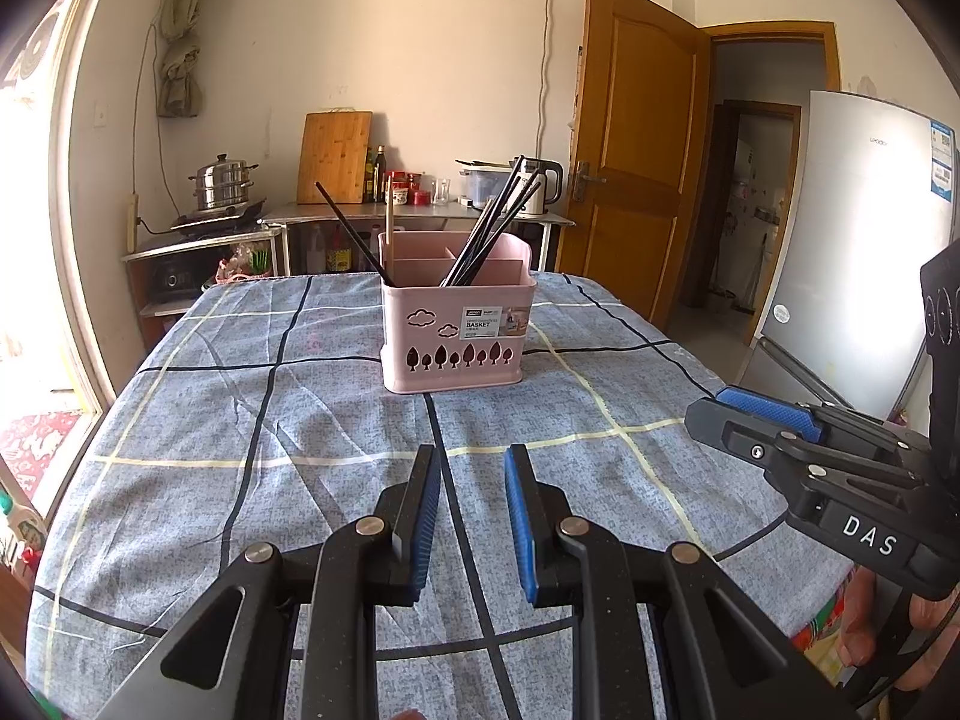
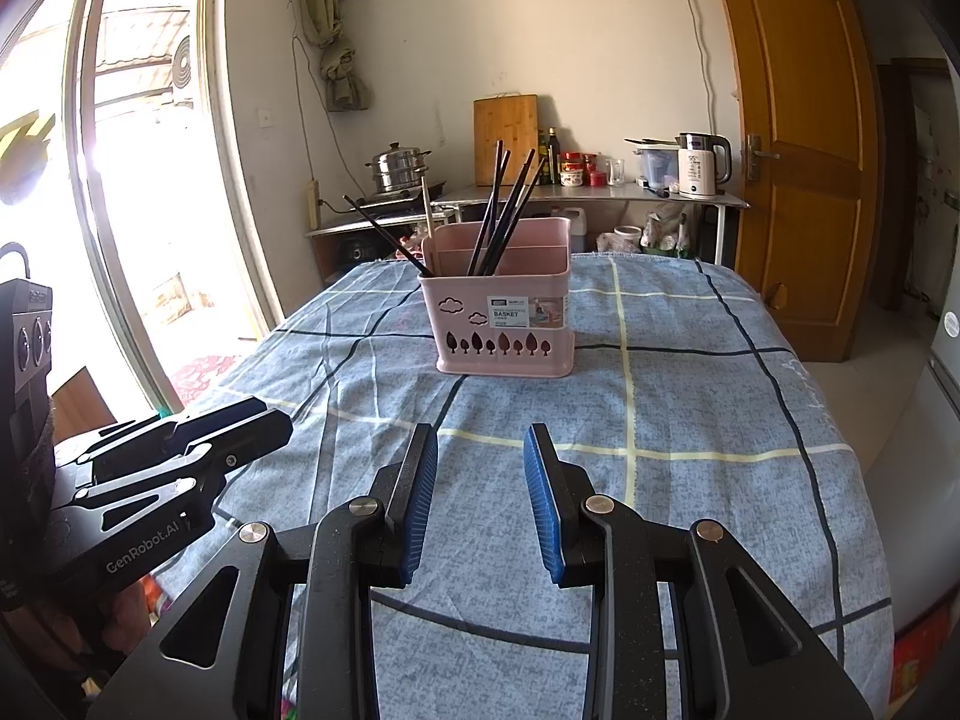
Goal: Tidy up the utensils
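Both grippers level, jaws apart

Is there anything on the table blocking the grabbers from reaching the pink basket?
Nothing visible does. Only bare blue checked tablecloth lies between the left gripper, the right gripper and the pink basket. Both are open and empty.

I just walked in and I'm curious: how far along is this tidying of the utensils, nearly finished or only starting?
It looks nearly finished. The black chopsticks already stand bunched in the pink basket, with one black chopstick and a pale wooden stick in another section. Nothing is in hand: the left gripper and right gripper are both open and hold nothing. No loose utensils show on the tablecloth; perhaps the stray pieces need sorting.
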The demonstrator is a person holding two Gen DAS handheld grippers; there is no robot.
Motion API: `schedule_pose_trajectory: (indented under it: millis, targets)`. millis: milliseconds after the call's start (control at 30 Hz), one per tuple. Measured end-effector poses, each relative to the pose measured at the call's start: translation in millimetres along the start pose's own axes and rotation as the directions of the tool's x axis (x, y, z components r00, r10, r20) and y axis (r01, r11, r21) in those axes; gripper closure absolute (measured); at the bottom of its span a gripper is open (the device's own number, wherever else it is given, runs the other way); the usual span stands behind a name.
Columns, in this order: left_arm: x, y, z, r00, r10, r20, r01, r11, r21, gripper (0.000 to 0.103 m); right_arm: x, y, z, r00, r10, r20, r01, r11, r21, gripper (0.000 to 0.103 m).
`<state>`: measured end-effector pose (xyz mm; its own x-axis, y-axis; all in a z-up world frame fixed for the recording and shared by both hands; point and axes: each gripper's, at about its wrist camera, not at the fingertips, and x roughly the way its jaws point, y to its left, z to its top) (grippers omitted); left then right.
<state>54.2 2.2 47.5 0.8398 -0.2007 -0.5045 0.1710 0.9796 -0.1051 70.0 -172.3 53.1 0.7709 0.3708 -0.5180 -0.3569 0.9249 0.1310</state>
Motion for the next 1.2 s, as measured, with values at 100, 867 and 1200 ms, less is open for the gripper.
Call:
schedule_pose_trajectory:
  millis: [100, 867, 1200]
  targets:
    - [-0.2, 0.4, -0.1, 1.000, 0.000, 0.000, 0.000, 1.000, 0.000, 0.081, 0.1, 0.1, 0.1, 1.000, -0.001, 0.000, 0.001, 1.000, 0.000, 0.072]
    - [-1.2, 1.3, -1.4, 1.000, -0.003, -0.005, 0.003, 1.000, -0.007, 0.081, 0.3, -0.5, -1.3, 1.000, 0.004, -0.002, -0.004, 1.000, 0.002, 0.072]
    - [-1.5, 0.7, -2.3, 1.000, -0.014, -0.009, 0.014, 1.000, -0.008, 0.081, -0.5, -1.1, -1.9, 1.000, 0.004, -0.003, -0.004, 1.000, 0.003, 0.072]
